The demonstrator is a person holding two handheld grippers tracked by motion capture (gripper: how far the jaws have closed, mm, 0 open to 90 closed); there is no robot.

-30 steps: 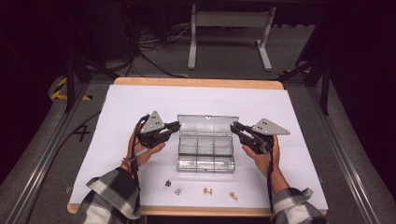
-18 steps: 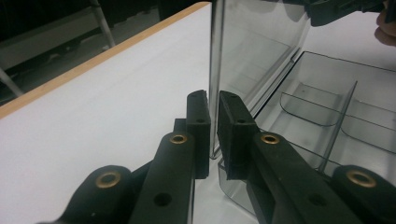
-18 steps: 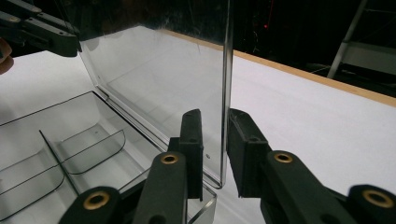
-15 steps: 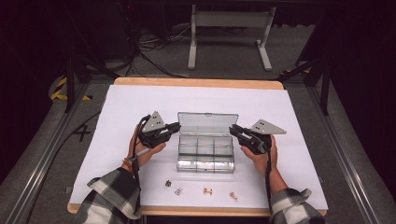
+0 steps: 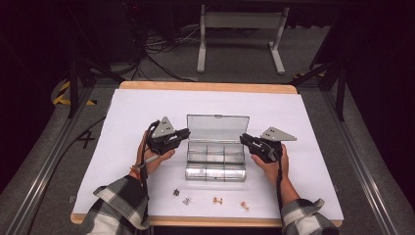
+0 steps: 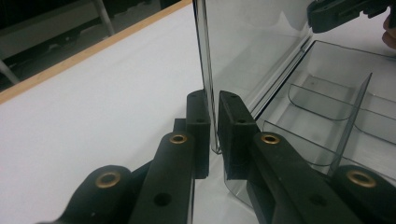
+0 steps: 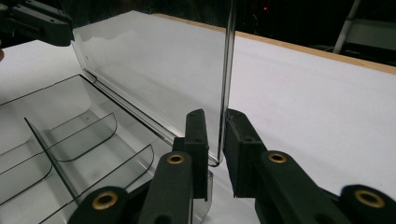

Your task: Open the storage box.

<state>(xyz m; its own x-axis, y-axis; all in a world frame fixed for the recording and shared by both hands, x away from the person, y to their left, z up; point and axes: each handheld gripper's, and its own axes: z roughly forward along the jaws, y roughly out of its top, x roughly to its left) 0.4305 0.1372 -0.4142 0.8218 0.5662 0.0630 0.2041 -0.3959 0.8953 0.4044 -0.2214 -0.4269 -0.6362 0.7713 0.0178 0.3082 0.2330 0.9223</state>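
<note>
Lid-opening step: the left gripper (image 6: 212,135) and right gripper (image 7: 215,140) each straddle, jaws narrow, an end of the clear compartment box's (image 5: 215,159) upright lid (image 5: 218,128). Next, probably release and fetch small parts (image 5: 187,199).

**The room around my table**

I work at a wooden table (image 5: 208,87) covered by a white sheet (image 5: 127,117). Beyond its far edge stands a grey metal stand (image 5: 241,22) with two legs on a grey floor (image 5: 235,63), and black cables (image 5: 156,54) trail across that floor to the left. Metal rails (image 5: 41,169) run along both sides of my table. Yellow and black striped tape (image 5: 62,93) marks the floor at left. The back of the room is dark.
</note>
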